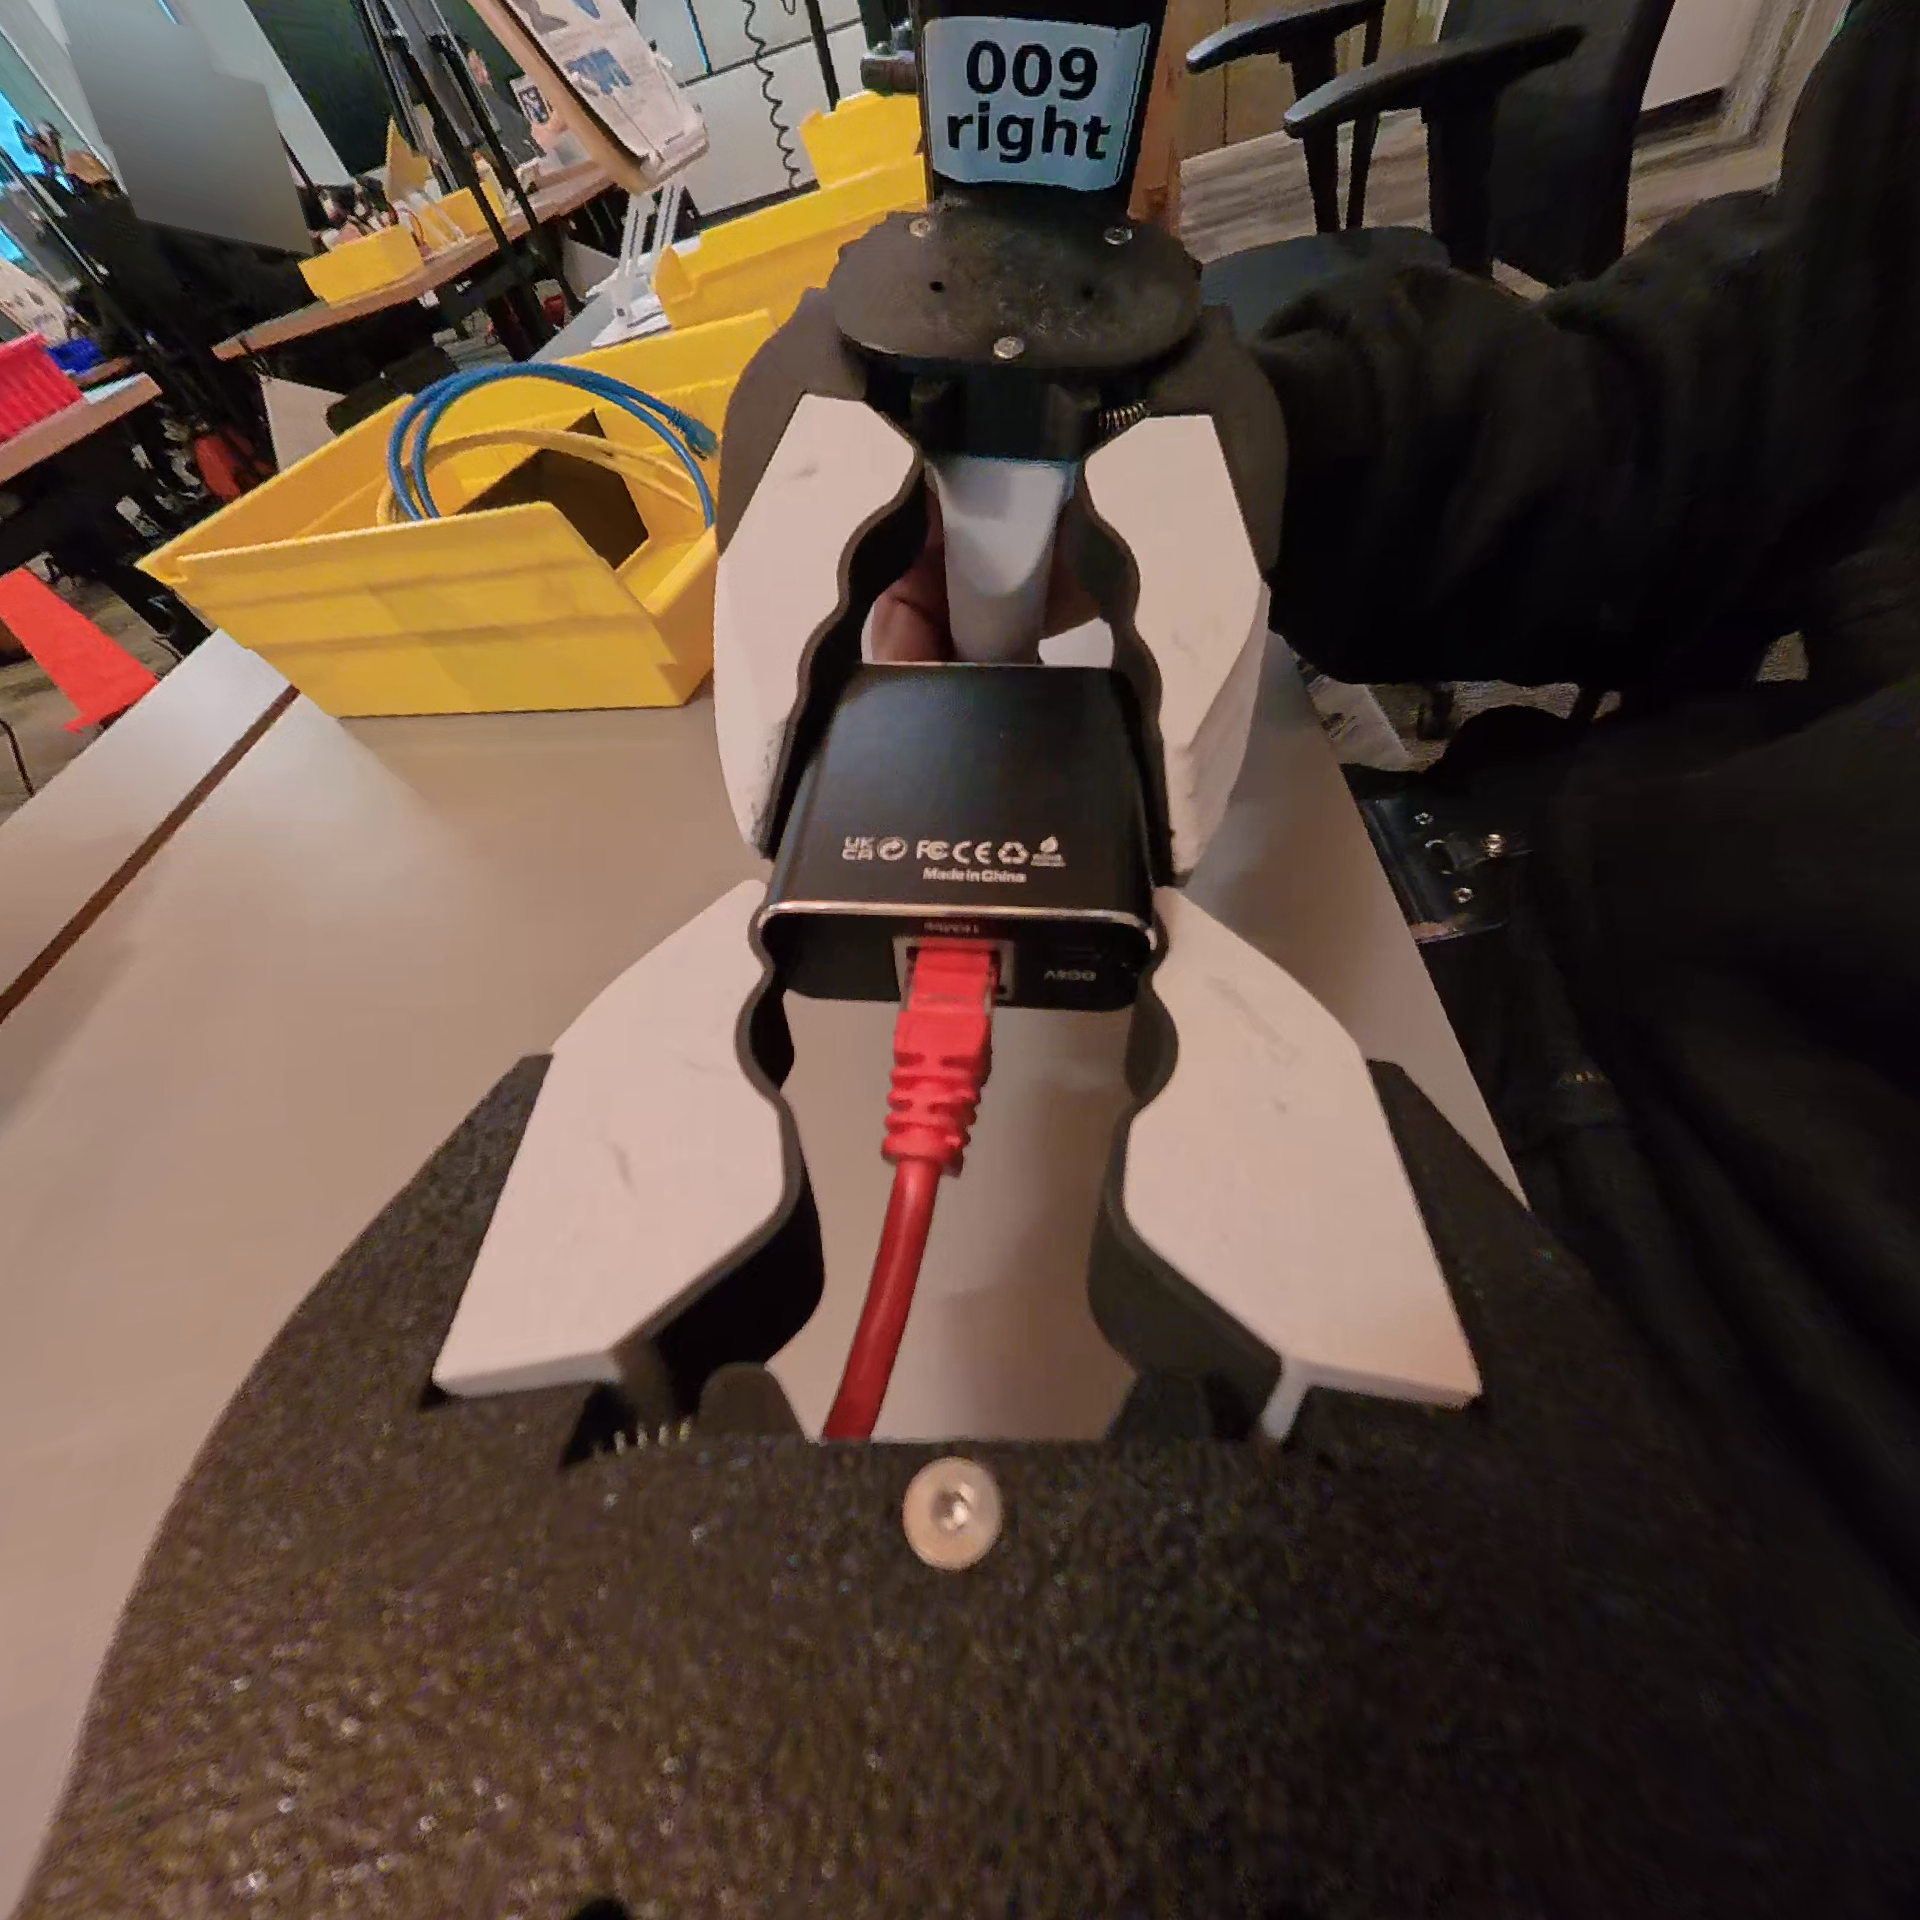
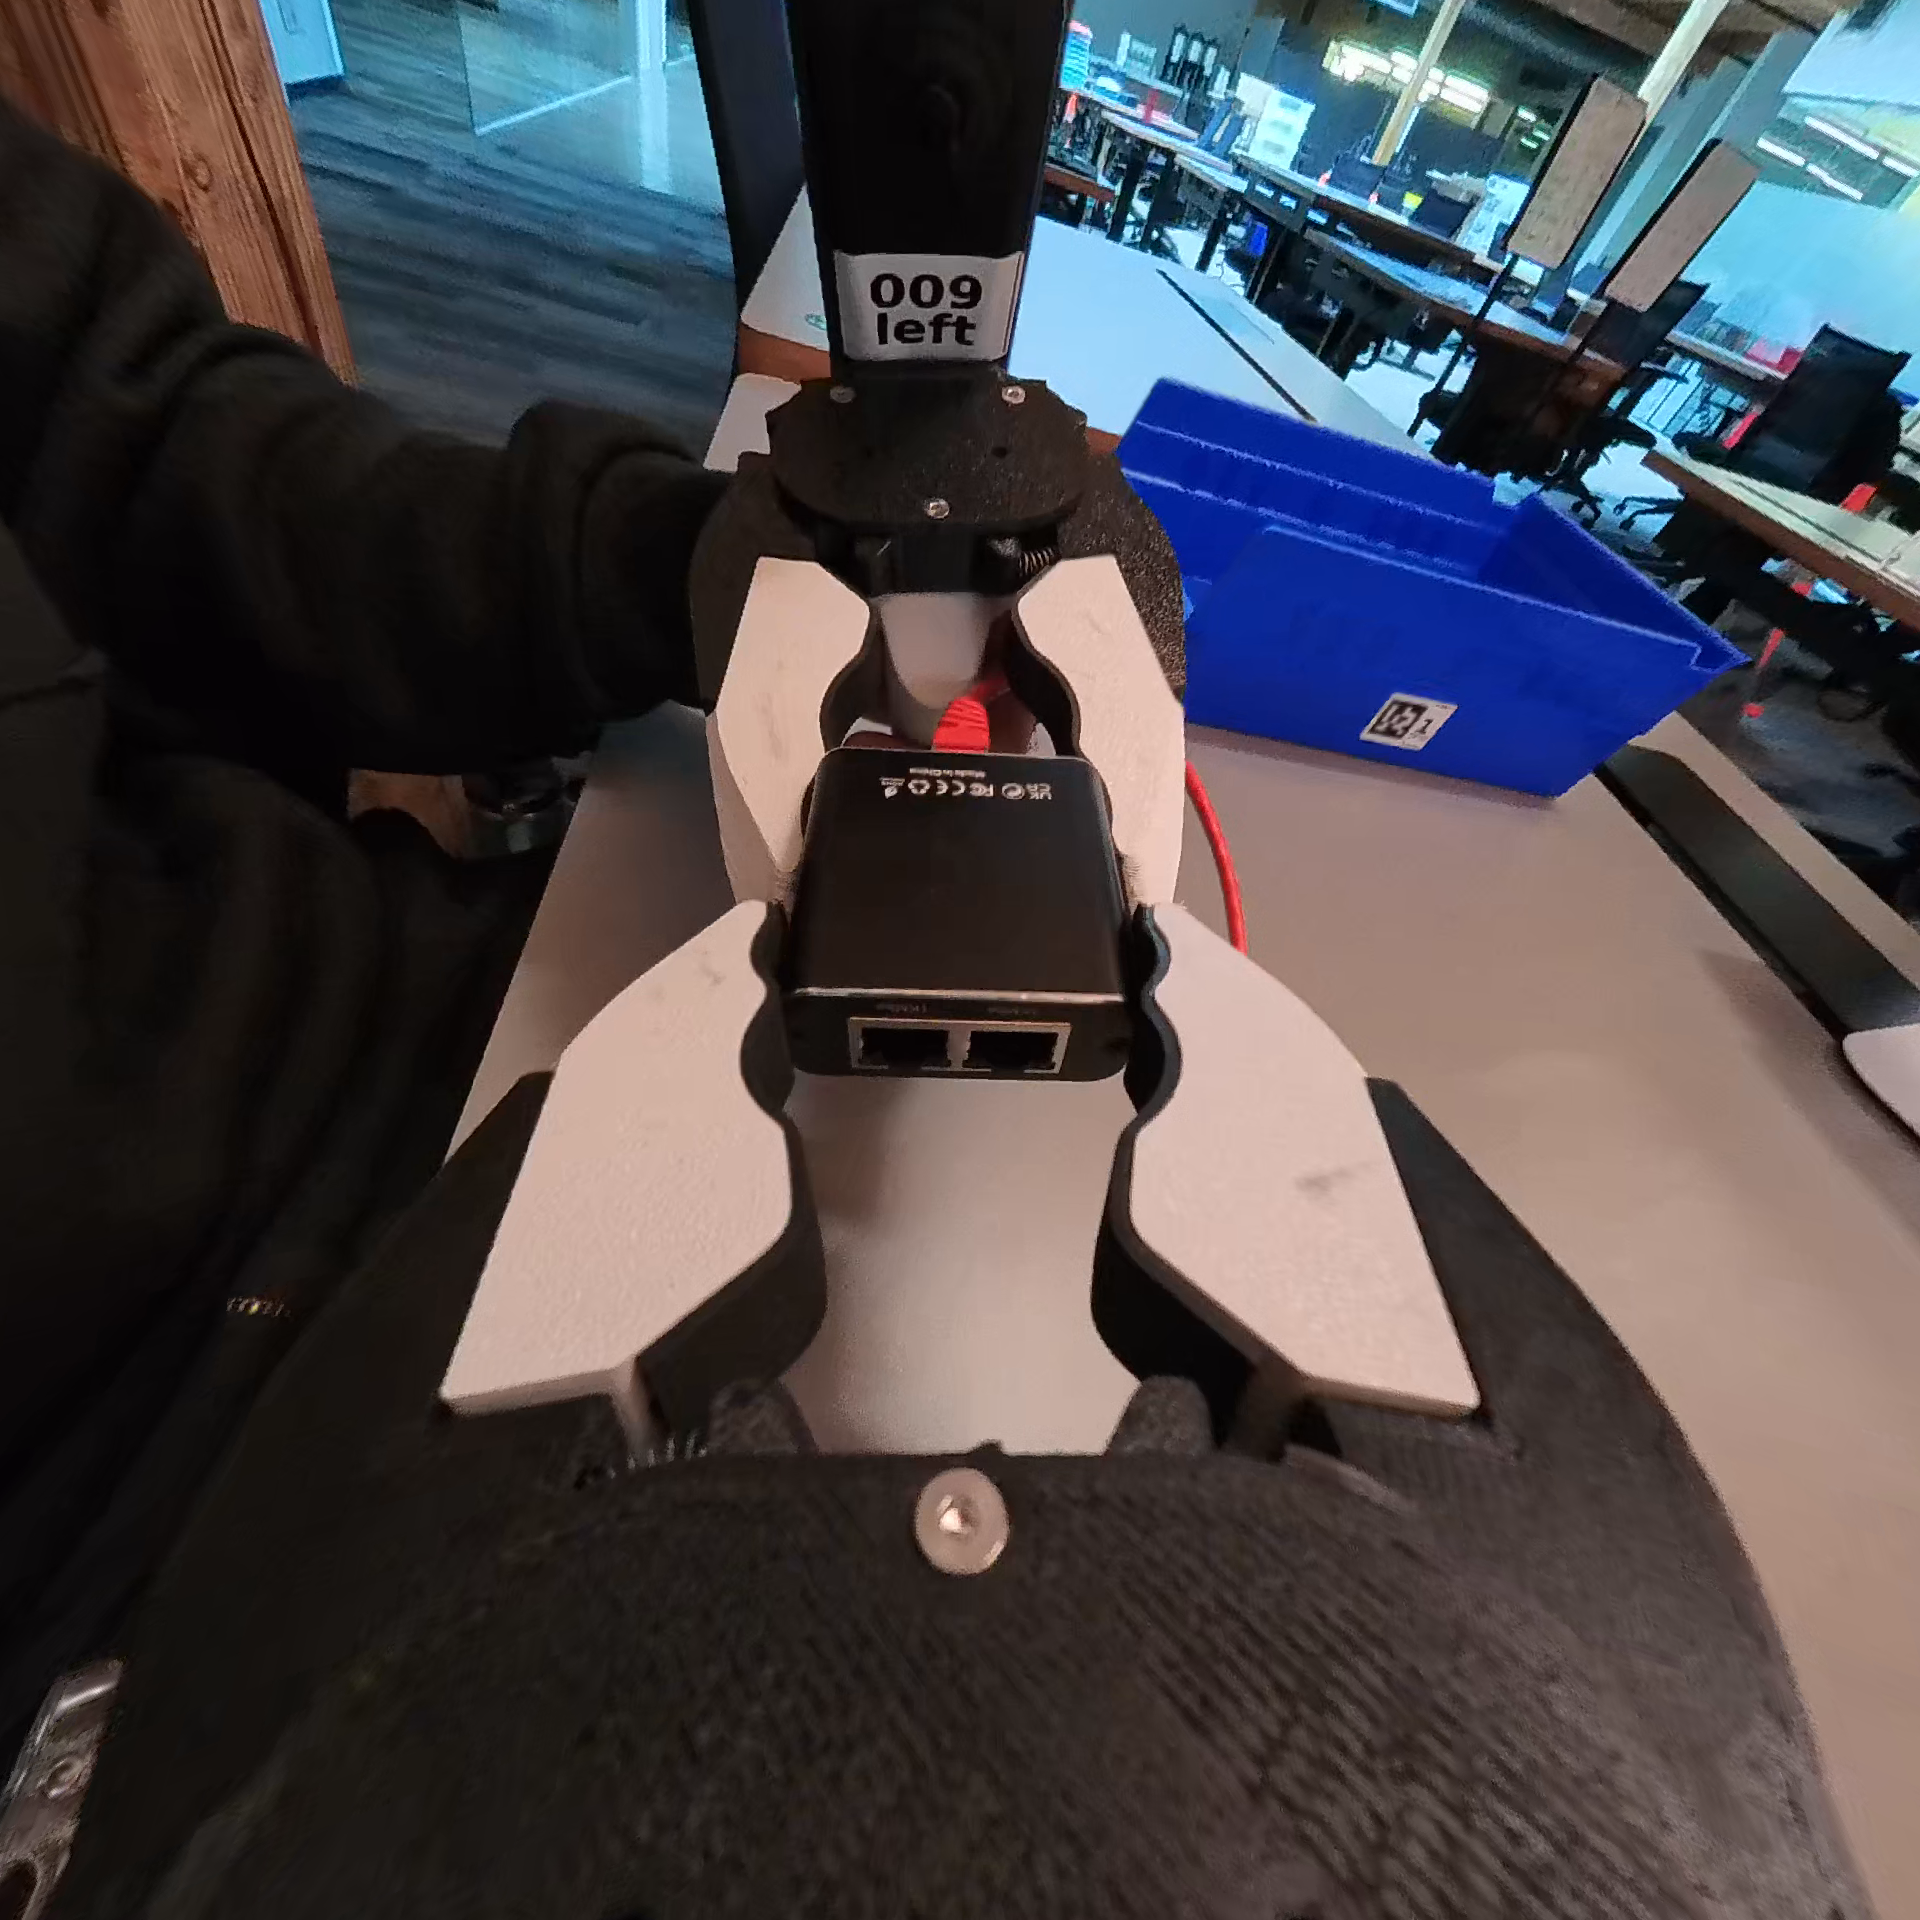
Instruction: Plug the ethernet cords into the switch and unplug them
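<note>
Grey office table (image 1: 312, 935) under both claws, with rows of desks and chairs behind: I hold the black switch (image 1: 961, 790) lifted between them, one claw at each end. My left claw (image 1: 958, 935) sits narrow, its fingertips pressed on the two sides of the switch's near end, and my right claw (image 2: 956, 966) pinches the opposite end the same way, so the body appears braced against any push or pull on a plug. The red ethernet cord (image 1: 904, 1226) is seated in the single port facing my left claw and runs straight back between that claw's fingers without touching them. I judge it fully home, though no latch shows. Facing my right claw are two open ports (image 2: 956, 1044), both bare, which suggests more plugging is to come. Ahead and to the left of my left claw stands a yellow bin (image 1: 416, 623) holding a coiled blue cord (image 1: 468, 416), a yellow cord (image 1: 623, 457) and a piece of brown cardboard. Ahead and to the right of my right claw rests a blue bin (image 2: 1455, 665). Nothing shows in the part I can see, and its near wall hides the bottom.
</note>
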`<state>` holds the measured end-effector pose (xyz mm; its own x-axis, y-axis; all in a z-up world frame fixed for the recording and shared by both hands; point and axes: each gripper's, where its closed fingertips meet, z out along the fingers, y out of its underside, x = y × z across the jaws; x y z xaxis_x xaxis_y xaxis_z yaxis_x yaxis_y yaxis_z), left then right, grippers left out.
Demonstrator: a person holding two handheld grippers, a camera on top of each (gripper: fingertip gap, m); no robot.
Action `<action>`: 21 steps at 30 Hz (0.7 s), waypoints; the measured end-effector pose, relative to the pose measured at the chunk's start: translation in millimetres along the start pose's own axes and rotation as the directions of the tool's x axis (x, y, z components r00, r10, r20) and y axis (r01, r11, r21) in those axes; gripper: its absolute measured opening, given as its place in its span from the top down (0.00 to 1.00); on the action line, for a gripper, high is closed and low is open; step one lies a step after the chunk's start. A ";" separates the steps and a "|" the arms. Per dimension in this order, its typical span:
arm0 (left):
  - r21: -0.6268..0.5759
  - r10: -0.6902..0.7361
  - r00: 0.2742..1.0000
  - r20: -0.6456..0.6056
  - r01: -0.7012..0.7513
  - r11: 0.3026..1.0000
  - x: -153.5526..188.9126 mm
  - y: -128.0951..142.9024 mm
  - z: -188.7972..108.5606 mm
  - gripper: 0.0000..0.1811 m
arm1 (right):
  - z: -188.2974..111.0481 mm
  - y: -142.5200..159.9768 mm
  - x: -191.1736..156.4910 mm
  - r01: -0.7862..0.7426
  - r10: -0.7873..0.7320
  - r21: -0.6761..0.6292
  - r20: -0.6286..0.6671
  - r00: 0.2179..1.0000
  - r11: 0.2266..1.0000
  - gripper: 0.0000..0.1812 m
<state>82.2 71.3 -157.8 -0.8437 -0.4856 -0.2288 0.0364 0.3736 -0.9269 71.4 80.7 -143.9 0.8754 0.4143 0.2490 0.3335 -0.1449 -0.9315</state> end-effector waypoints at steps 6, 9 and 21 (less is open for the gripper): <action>0.048 0.012 0.979 0.202 -0.022 0.999 -26.0 -7.5 -8.1 0.64 | -5.4 -3.7 16.9 0.068 -0.069 -0.011 -0.122 0.990 0.998 0.65; 0.157 -0.103 0.893 0.437 0.037 0.987 -64.2 -27.9 -36.9 0.52 | -18.5 -10.3 44.0 0.096 -0.087 0.013 -0.318 0.944 0.995 0.65; 0.311 -0.872 0.297 -0.389 0.933 0.179 -49.7 -34.8 -6.7 0.63 | -29.3 -34.9 67.4 0.325 -0.277 -0.082 -0.735 0.618 0.942 0.65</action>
<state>119.3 87.7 -112.1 -0.4909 -0.1623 0.8560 -0.6147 -0.6318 -0.4723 129.0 87.4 -86.8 0.7062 -0.3645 0.6069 0.6272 -0.0756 -0.7752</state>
